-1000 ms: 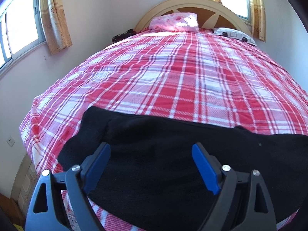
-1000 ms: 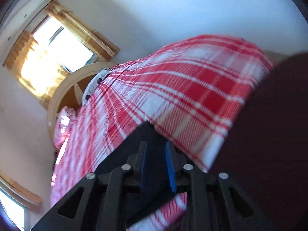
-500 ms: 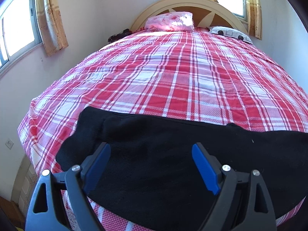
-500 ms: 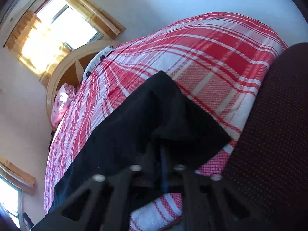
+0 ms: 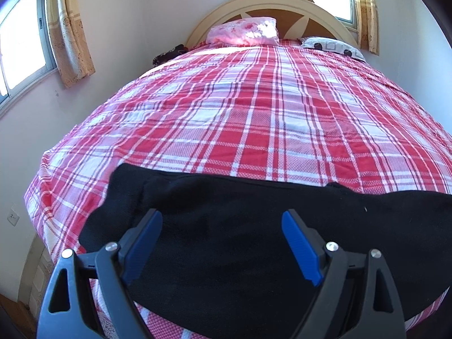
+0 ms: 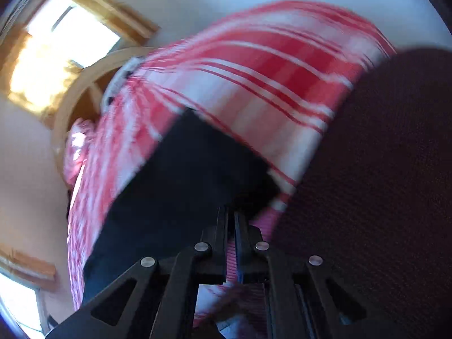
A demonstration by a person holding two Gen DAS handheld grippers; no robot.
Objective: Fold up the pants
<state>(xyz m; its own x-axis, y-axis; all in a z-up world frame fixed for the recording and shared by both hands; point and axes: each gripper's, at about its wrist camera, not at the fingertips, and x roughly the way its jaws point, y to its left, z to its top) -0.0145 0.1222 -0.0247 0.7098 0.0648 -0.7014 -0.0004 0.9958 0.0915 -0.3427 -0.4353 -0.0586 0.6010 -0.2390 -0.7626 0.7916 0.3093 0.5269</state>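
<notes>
The black pants (image 5: 339,226) lie flat across the near end of the red plaid bed (image 5: 254,107), reaching from left to right. My left gripper (image 5: 221,214) hovers over their left half, its blue pads (image 5: 299,248) wide apart with nothing pinched. In the blurred right wrist view the pants (image 6: 183,183) run away to the lower left. My right gripper (image 6: 230,212) has its jaws pressed together at the pants' near right edge, where the black cloth meets the fingertips.
A pink pillow (image 5: 243,31) and a patterned one (image 5: 330,46) lie by the headboard (image 5: 282,8). A wall with a curtained window (image 5: 22,45) runs along the bed's left side. A dark maroon cloth surface (image 6: 381,169) fills the right of the right wrist view.
My right gripper shut from partly open, swung over the pants' end and dipped toward the cloth. The left gripper stayed put and stayed open.
</notes>
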